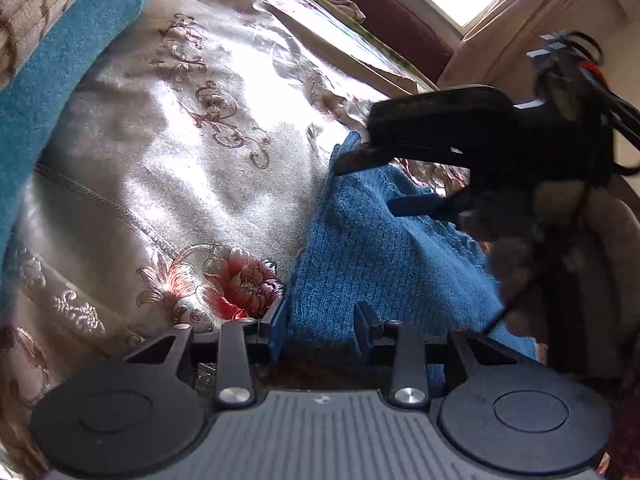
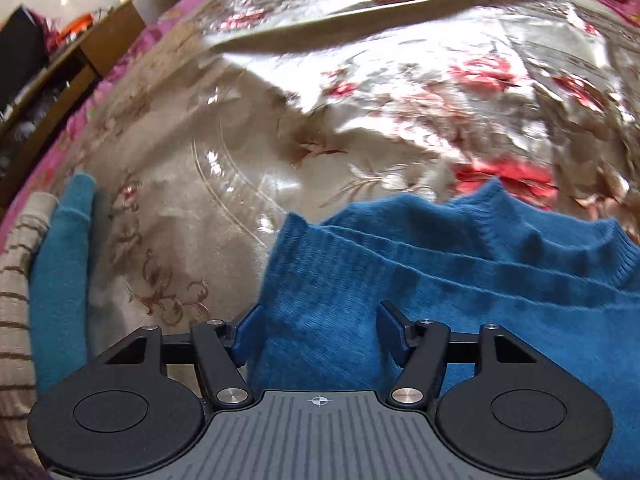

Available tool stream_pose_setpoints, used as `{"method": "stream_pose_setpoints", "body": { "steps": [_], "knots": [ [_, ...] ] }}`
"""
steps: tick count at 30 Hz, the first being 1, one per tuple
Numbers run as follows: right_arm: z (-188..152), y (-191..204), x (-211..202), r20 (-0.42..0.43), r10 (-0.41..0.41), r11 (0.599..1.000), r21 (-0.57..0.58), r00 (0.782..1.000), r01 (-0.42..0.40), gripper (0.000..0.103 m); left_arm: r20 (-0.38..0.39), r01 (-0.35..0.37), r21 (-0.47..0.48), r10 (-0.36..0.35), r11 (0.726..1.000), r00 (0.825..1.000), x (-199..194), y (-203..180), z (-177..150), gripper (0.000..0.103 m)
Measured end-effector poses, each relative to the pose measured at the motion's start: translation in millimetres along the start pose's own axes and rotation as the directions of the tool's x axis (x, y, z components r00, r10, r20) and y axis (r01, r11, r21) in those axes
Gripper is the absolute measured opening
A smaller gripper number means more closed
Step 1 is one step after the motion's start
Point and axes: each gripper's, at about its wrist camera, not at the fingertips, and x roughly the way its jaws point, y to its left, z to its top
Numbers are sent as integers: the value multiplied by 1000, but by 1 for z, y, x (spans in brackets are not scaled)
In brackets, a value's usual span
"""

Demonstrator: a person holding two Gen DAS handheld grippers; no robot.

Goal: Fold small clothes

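Between the parted fingers of the left tool (image 1: 320, 326) lies the blue sweater (image 1: 384, 248), unpinched. Right tool (image 2: 320, 338) stands open over it on the bed (image 2: 224, 168).

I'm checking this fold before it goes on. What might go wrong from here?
1. The left gripper stands open around the blue sweater edge; if it lifts now, the knit may stay behind.
2. The right gripper is open over bunched ridges near the collar; closing there may pinch several layers.
3. The satin bedspread looks slippery, so the sweater may slide.
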Motion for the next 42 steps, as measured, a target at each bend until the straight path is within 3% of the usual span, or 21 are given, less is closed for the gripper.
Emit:
{"method": "stream_pose_setpoints", "body": {
  "steps": [4,9,12,15,23,30,33,35,38,42],
  "knots": [
    [6,28,21,-34,-95,990,-104,995,91,75,-11,24,-30,-25,999,1000,0,5,2,40],
    [3,38,36,-45,-191,964,-195,981,179,73,-10,22,-22,-22,1000,1000,-5,5,2,42],
    [3,38,34,-43,-225,951,-226,973,210,56,11,19,-16,-19,1000,1000,-11,3,2,44],
    [4,36,31,-50,-242,941,-254,969,222,40,46,8,1,-8,1000,999,-18,0,-1,53],
    [3,26,11,-42,-172,962,-222,984,158,17,106,-63,75,55,995,993,-19,-12,-4,71],
    [-1,3,-15,-22,-71,985,-158,997,67,14,77,-70,127,60,990,995,-2,-17,-10,73],
    [-4,-6,-23,-12,-37,991,-133,999,36,14,92,-79,146,66,986,994,0,-20,-12,64],
    [-6,-13,-28,-7,-13,994,-111,1000,12,14,87,-71,163,58,984,995,0,-23,-13,46],
    [-8,-21,-36,3,13,996,-88,1000,-13,14,74,-51,168,39,984,997,2,-23,-14,32],
    [-9,-31,-48,15,36,997,-67,999,-35,14,82,-9,179,-6,984,997,-3,-27,-15,28]
  ]
}}
